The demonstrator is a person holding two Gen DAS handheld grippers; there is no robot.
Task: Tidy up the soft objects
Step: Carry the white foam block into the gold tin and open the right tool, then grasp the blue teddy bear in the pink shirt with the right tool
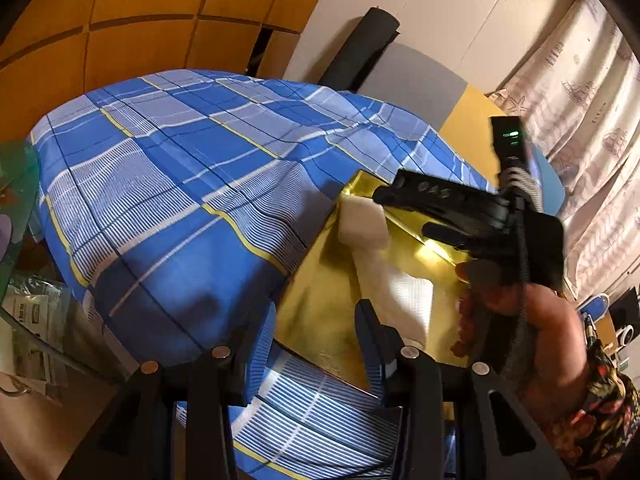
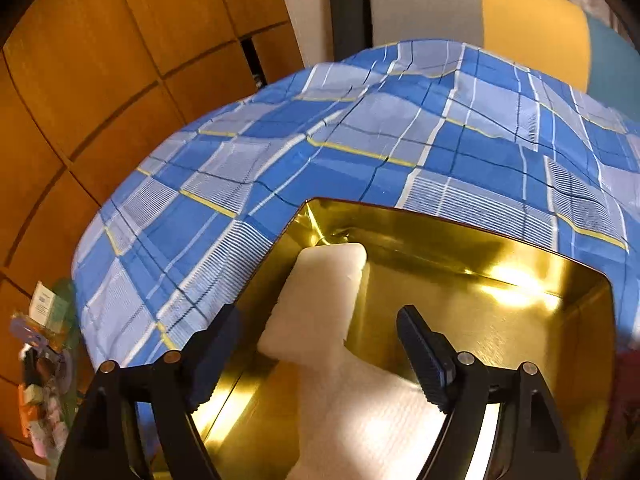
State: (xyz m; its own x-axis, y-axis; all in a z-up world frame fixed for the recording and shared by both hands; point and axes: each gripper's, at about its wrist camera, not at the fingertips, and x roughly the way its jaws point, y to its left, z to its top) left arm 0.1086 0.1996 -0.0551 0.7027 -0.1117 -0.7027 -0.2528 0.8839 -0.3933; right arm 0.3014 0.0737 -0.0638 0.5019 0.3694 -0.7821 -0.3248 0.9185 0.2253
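The left gripper hangs spread and empty above the plaid cloth and the tray edge. The right gripper hovers spread over the white sponge, which lies in the gold tray with a white towel. Likely step: placing or releasing. Next move: clear the tray. Wood panels line the room.

Glossy gold tray; soft matt white foam; woven checked cloth; ribbed fingers.
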